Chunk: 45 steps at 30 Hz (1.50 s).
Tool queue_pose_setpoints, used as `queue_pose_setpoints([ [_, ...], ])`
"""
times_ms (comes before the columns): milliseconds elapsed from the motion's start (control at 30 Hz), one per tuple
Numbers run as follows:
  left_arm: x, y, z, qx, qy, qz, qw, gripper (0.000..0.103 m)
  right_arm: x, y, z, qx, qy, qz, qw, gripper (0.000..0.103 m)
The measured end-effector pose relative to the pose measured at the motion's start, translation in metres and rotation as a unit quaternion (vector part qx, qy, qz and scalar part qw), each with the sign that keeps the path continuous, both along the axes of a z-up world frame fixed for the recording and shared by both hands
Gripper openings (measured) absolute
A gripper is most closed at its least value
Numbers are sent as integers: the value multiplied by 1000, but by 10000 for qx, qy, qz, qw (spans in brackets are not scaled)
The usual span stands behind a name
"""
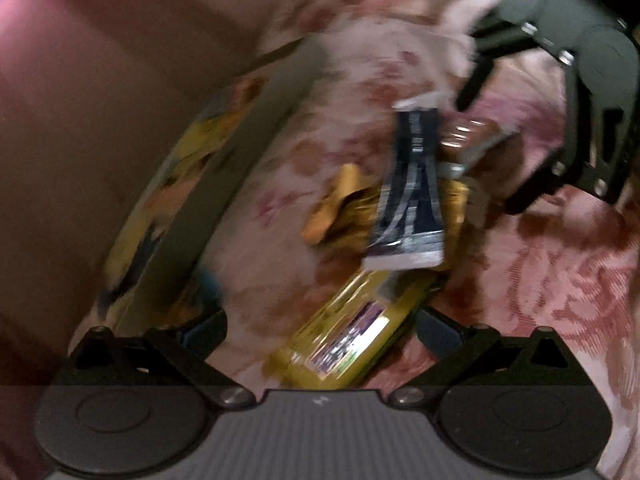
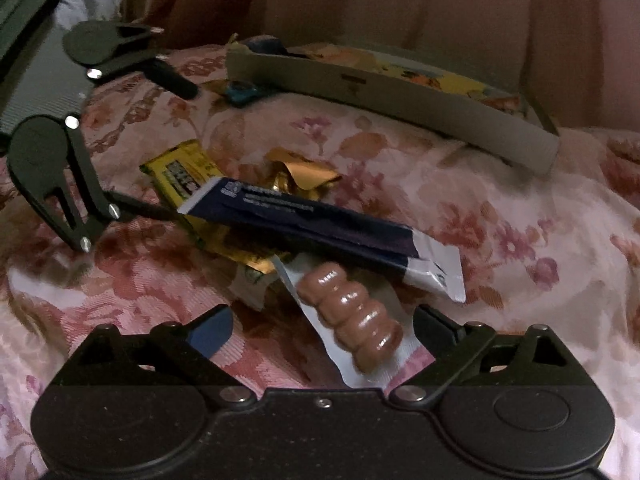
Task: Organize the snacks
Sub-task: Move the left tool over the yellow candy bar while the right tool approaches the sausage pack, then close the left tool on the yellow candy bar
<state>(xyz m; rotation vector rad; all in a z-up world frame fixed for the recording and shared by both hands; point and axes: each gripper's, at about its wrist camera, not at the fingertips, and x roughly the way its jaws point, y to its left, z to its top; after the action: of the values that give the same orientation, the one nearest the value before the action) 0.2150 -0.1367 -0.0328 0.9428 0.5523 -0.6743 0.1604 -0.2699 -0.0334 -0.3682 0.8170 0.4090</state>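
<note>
A little pile of snacks sits on a pink flowery bedspread [image 2: 500,208]. On top lies a dark blue packet [image 2: 320,224] with white ends. It runs from far left to near right in the right wrist view. Under its near end is a clear wrapper with a brown bumpy chocolate bar [image 2: 352,316] inside. That bar lies between the two spread fingers of the right gripper [image 2: 322,332], but the fingers do not touch it. The right gripper is wide apart and holds nothing.

Under the blue packet's far end is a yellow packet [image 2: 180,172] with dark letters on it. Just beside it is a crumpled gold wrapper [image 2: 304,176].

The left gripper [image 2: 182,148] comes in from the left in the right wrist view. Its fingers are spread too. One finger tip is right at the far end of the blue packet, but I cannot tell if it touches. In the blurry left wrist view the yellow packet [image 1: 344,332] lies between the left gripper's fingers, and nothing is squeezed.

Farther back, a flat gray box [image 2: 400,96] with a yellow picture on it lies on the bed. A small blue thing [image 2: 240,92] sits just by its left end, too small to tell what it is.
</note>
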Motion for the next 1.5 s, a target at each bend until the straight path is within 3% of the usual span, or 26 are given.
queue_pose_setpoints([
  [133,10,-14,-8,245,256,-420,9985,102,0,2,0,41,-105,146,9998,96],
  [300,29,-18,-7,179,756,-365,9963,102,6,2,-5,86,17,219,9997,95],
  [433,43,-10,-3,-125,1523,188,9881,88,9,-1,-10,29,191,205,9996,95],
  [600,45,-4,-2,-282,1922,453,9799,82,7,-6,-7,163,372,167,9990,96],
  [933,13,10,8,-420,2823,842,9547,77,-9,-10,2,441,787,413,9951,96],
  [1167,-5,20,18,-989,3445,1263,9250,74,-21,-10,11,956,1234,536,9863,96],
  [1300,-5,19,21,-1020,3415,1342,9247,73,-28,-5,13,856,1150,529,9882,95],
  [1500,3,2,13,-1034,3185,1594,9287,73,-15,-15,11,876,974,-13,9914,95],
])
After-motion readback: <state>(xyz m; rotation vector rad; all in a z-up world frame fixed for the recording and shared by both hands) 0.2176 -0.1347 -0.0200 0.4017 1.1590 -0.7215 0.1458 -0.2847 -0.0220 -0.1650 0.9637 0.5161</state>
